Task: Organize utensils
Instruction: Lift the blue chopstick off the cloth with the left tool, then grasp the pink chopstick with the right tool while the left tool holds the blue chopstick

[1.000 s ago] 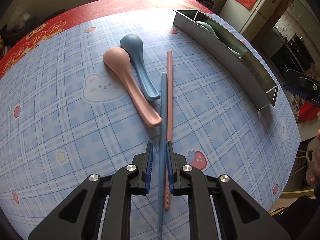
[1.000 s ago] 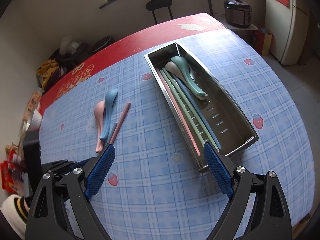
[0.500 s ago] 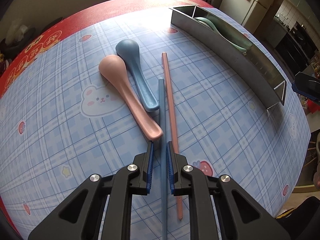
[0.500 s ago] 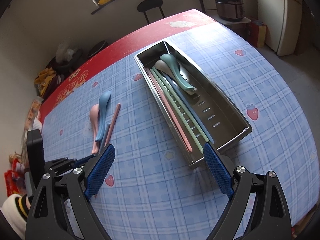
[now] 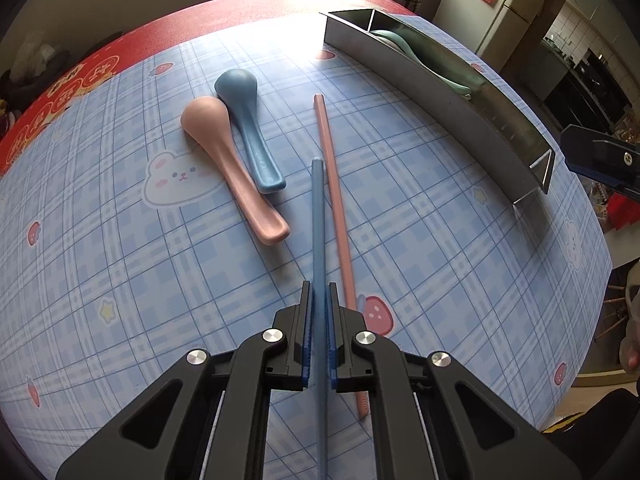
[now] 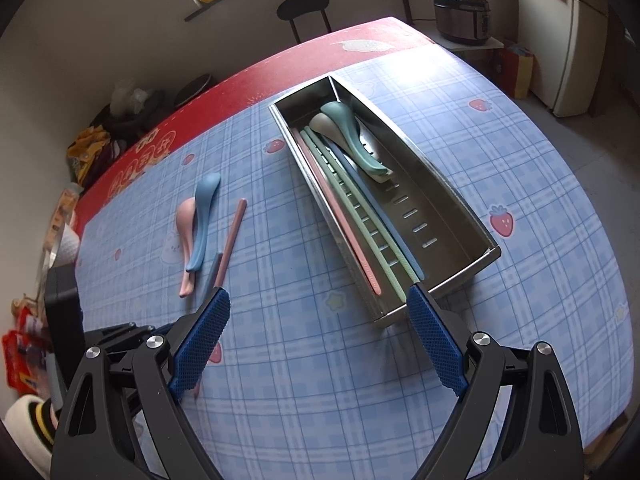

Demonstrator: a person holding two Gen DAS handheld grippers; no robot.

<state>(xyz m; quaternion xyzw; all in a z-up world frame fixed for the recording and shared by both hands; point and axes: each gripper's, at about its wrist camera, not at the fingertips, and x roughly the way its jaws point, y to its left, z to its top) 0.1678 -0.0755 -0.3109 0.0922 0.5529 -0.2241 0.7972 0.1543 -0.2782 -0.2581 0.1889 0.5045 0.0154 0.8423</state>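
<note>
1. Left wrist view: the left gripper (image 5: 319, 322) has just been closing, and its jaws now clench the blue chopstick (image 5: 318, 224) along its length, likely to carry it to the tray (image 5: 448, 98) at far right.
2. Just beside it, the pink chopstick (image 5: 334, 208) lies on the desk (image 5: 120, 280), with a pink spoon (image 5: 228, 168) and blue spoon (image 5: 250, 132) touching side by side to the left; none of these is sorted yet.
3. Right wrist view: the right gripper (image 6: 318, 346) hangs with jaws released and empty near the tray's near end, probably waiting.
4. Spoons and chopsticks already lie lengthwise in the tray.
5. The tray wall hides most of its contents from the left camera; the blue chopstick's near end runs out of frame, and whether its far tip touches the desk cannot be told.
</note>
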